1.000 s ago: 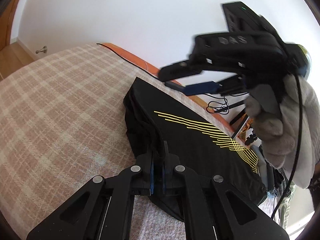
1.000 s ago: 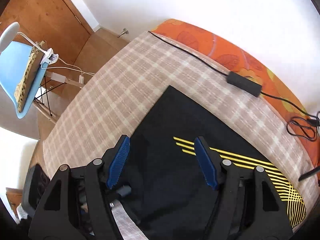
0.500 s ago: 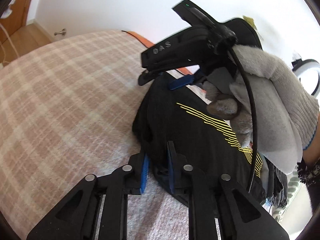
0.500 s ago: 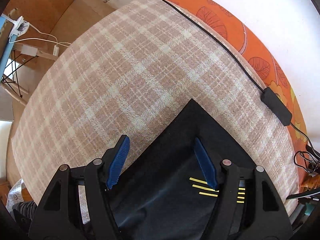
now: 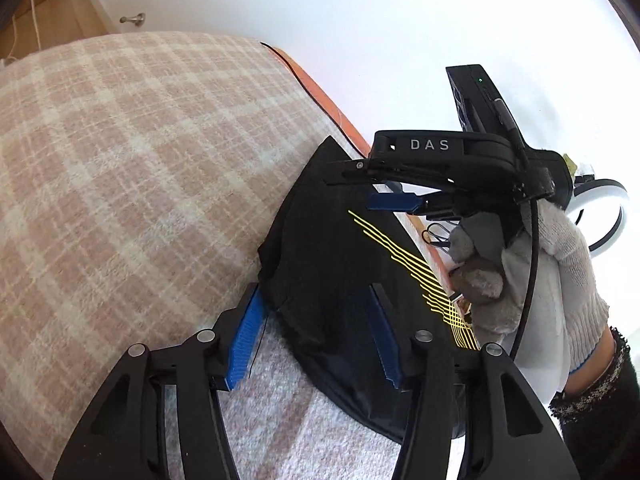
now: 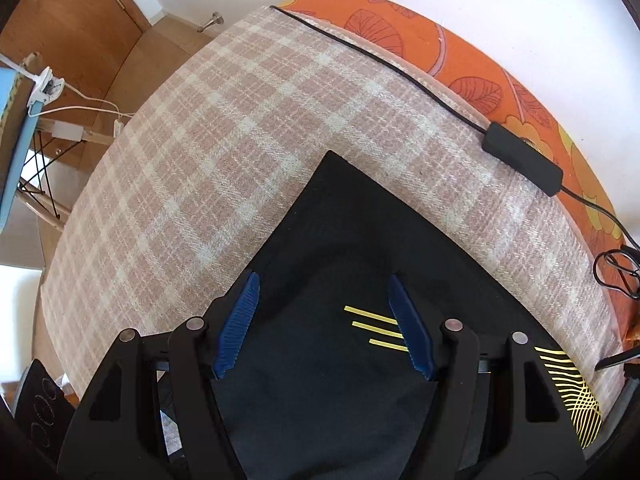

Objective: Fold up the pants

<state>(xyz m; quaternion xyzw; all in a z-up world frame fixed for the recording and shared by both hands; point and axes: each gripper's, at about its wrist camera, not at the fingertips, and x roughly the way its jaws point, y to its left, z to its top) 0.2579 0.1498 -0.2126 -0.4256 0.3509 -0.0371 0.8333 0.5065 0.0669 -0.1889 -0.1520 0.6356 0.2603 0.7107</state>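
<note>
Black pants [image 5: 340,264] w/ thin yellow lines, folded into a flat wedge, lying on a bed under a pink-and-cream checked blanket [image 5: 132,184]; one corner pointing toward the wall, near blanket's far edge. Orange leaf-print sheet [image 6: 472,68] showing past the blanket along a white wall [image 5: 360,20]. Black cable w/ a small black box [image 6: 522,158] running along that blanket edge, coiling at right. Wood floor [image 6: 160,44] & wooden door [image 6: 68,20] off to the left, metal doorstop [image 6: 211,23] at the skirting; blue chair [image 6: 12,152] w/ white clip and cord at far left. White ring light [image 5: 604,216] at right edge of left view.

Left gripper [image 5: 316,340]: jaws wide apart, over the near edge of the pants, gripping nothing. Right gripper [image 6: 324,324]: jaws also apart, above the pants' middle, fabric between but not pinched. Right gripper seen from left view held in a white knit glove [image 5: 560,272], above the pants' far side.
</note>
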